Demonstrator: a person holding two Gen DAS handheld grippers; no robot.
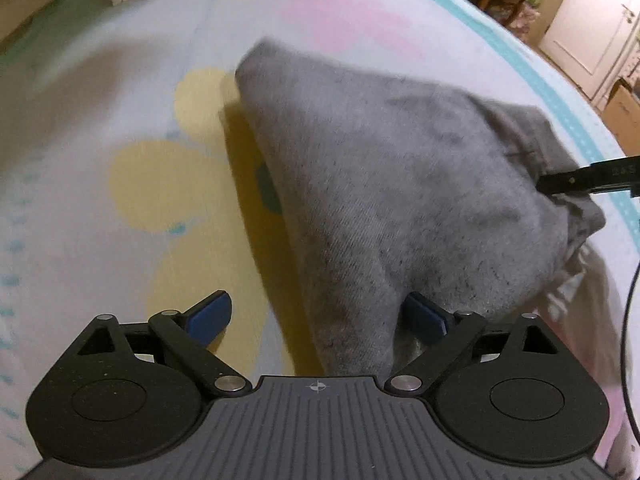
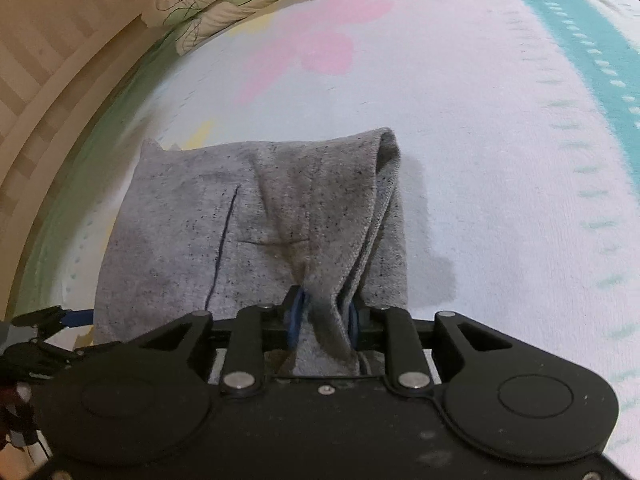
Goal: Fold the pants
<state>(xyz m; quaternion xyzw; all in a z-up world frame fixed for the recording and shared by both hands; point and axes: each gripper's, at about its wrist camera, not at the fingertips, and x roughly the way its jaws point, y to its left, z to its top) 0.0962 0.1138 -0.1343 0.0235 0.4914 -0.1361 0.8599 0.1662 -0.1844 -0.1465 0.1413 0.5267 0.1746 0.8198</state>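
The grey speckled pants (image 1: 380, 184) lie folded in a heap on the flowered bed sheet (image 1: 100, 92). My left gripper (image 1: 320, 316) is open wide at their near corner. That corner runs between the jaws and lies against the right blue pad (image 1: 426, 318); the left pad (image 1: 212, 316) is bare. In the right wrist view the pants (image 2: 248, 216) spread ahead, and my right gripper (image 2: 324, 314) is shut on a bunched fold at their near edge. The right gripper's black finger (image 1: 580, 182) shows at the pants' far right side.
A leaf-print pillow (image 2: 224, 4) lies at the head of the bed beside a wooden panel (image 2: 48, 80). A teal band (image 2: 580, 40) runs along the sheet's right edge. Beyond the bed are a white door (image 1: 592, 28) and a cardboard box (image 1: 624, 108).
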